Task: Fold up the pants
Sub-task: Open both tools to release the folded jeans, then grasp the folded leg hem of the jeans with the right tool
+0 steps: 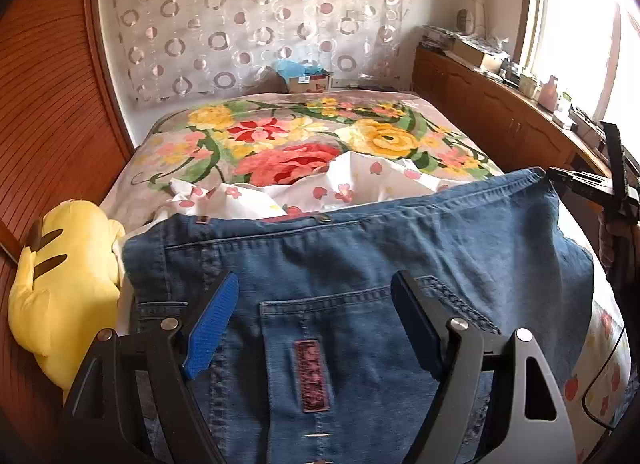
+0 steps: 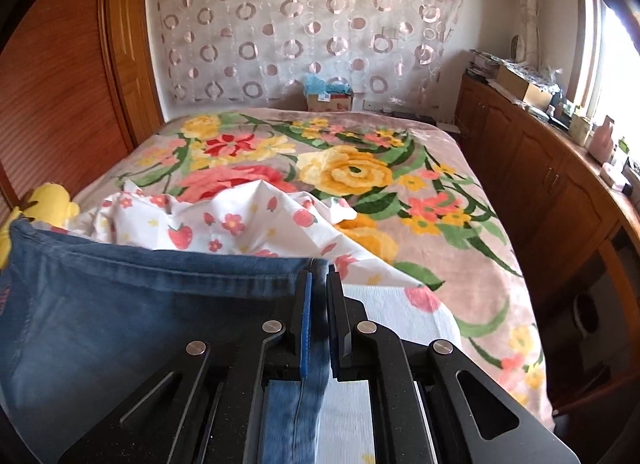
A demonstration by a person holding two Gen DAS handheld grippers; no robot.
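Observation:
Blue denim pants [image 1: 360,264] lie across the near end of the bed, the waistband toward the far side and a back pocket with a pink label [image 1: 312,376] facing up. My left gripper [image 1: 316,284] stands open above the pocket, its blue pads wide apart and not pressing on the cloth. My right gripper [image 2: 319,278] is shut on a seamed edge of the pants [image 2: 120,304], and denim runs back between its pads. In the left wrist view the right gripper [image 1: 556,177] holds the far right corner of the pants, slightly lifted.
A white strawberry-print sheet [image 2: 240,219] is bunched behind the pants on a floral blanket [image 2: 360,171]. A yellow plush toy [image 1: 64,284] lies at the left. A wooden cabinet [image 2: 540,183] with clutter runs along the right, and a cardboard box [image 2: 330,99] stands beyond the bed.

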